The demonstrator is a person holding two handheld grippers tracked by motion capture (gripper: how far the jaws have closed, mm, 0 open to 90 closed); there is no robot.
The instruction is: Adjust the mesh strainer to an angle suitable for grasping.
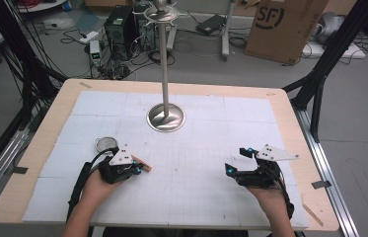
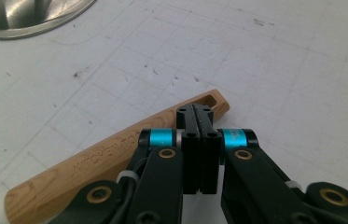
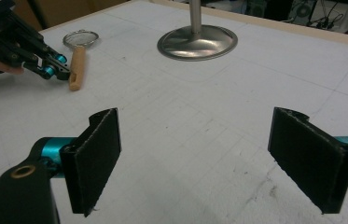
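Your forearms enter at the near edge of the worktop, each hand carrying one pair of tongs — two pairs in all. Left tongs: jaws pressed together with nothing between them, tips resting against the far end of the wooden handle, near its hanging slot; judged to be nudging or steadying it rather than gripping. Item in hand: one small strainer — round mesh head, wooden handle — lying flat on the white mat at your left, the head pointing away from you. Right tongs: jaws spread wide, empty, hovering low over bare mat well apart from the strainer, seemingly on standby. One steel stand, round base and upright pole with hooks at the top, sits at the mat's far middle — likely where the strainer is meant to hang.
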